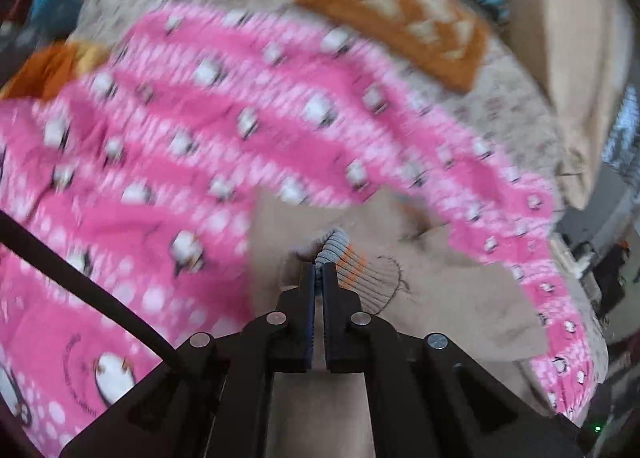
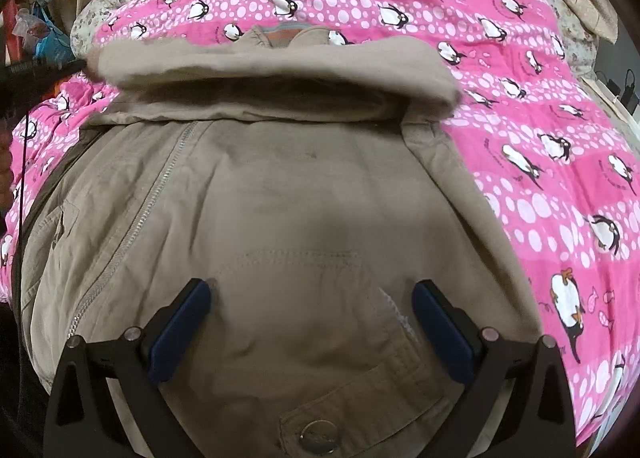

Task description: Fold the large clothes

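A large khaki jacket (image 2: pixel 304 194) with a zipper (image 2: pixel 132 226) and a snap pocket flap (image 2: pixel 360 410) lies on a pink penguin-print blanket (image 2: pixel 560 162). One sleeve (image 2: pixel 272 66) lies folded across its chest. My right gripper (image 2: pixel 312 294) is open, its blue pads (image 2: pixel 180 326) just above the jacket's lower front. My left gripper (image 1: pixel 319 270) is shut on the sleeve's ribbed grey and orange cuff (image 1: pixel 340 254), holding it over the khaki cloth (image 1: pixel 440 290). The left wrist view is blurred by motion.
The pink blanket (image 1: pixel 180 146) covers a floral bed sheet (image 1: pixel 500 106). An orange patterned towel (image 1: pixel 400 14) lies at the far side of the bed. Beige cloth (image 1: pixel 572 58) hangs at the right. Cluttered items (image 2: pixel 36 26) stand off the bed's left edge.
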The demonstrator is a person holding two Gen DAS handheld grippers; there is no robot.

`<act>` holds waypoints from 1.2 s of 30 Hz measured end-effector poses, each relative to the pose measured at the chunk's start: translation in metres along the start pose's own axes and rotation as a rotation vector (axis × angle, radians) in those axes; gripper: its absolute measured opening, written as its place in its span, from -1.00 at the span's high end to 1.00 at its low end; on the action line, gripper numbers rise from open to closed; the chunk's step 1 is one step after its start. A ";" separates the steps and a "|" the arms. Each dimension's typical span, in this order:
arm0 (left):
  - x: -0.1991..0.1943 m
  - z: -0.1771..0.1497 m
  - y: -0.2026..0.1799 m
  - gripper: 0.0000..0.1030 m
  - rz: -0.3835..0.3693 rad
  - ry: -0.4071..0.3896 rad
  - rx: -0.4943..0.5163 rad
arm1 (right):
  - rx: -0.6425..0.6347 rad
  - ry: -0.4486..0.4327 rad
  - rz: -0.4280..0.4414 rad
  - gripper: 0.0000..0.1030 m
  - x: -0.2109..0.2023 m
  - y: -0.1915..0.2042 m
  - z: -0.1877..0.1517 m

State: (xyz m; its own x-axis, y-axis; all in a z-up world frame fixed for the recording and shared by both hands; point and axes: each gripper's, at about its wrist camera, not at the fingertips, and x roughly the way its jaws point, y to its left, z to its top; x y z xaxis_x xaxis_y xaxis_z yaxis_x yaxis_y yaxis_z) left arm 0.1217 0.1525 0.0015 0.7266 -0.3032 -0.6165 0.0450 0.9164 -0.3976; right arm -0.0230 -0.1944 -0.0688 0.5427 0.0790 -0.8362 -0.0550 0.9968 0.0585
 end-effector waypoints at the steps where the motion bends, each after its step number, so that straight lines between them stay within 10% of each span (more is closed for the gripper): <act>1: 0.003 -0.003 0.006 1.00 0.019 0.017 -0.019 | 0.001 0.000 -0.001 -0.99 0.000 -0.001 0.000; 9: -0.016 -0.012 0.022 1.00 0.027 -0.011 -0.158 | 0.011 -0.005 0.021 -0.93 -0.007 -0.003 0.001; 13: -0.047 -0.007 -0.007 1.00 -0.036 -0.160 -0.053 | 0.069 -0.212 0.040 -0.56 -0.048 -0.021 0.009; 15: -0.039 -0.012 -0.037 0.99 -0.091 -0.134 0.065 | 0.122 -0.310 -0.014 -0.50 -0.064 -0.036 0.016; 18: -0.011 -0.021 -0.059 0.99 -0.106 -0.054 0.134 | 0.205 -0.389 -0.029 0.17 -0.072 -0.059 0.035; 20: 0.016 -0.029 -0.061 0.99 -0.002 0.034 0.139 | 0.210 -0.389 -0.032 0.55 -0.066 -0.065 0.054; 23: 0.045 -0.039 -0.041 0.99 0.176 0.142 0.080 | 0.171 -0.370 -0.025 0.60 -0.050 -0.059 0.084; 26: 0.049 -0.042 -0.032 0.99 0.149 0.155 0.018 | 0.129 -0.231 0.034 0.62 -0.003 -0.055 0.108; 29: 0.048 -0.045 -0.032 0.99 0.120 0.158 0.002 | 0.176 0.010 -0.098 0.68 0.073 -0.079 0.096; 36: 0.053 -0.038 -0.033 0.91 0.131 0.171 -0.047 | 0.321 -0.209 -0.049 0.68 0.025 -0.094 0.117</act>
State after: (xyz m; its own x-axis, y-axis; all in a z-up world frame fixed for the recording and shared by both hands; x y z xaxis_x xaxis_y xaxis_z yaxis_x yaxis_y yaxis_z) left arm 0.1322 0.0963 -0.0439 0.5968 -0.2257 -0.7700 -0.0773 0.9390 -0.3351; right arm 0.0937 -0.2845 -0.0309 0.6992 -0.0005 -0.7149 0.2221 0.9507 0.2165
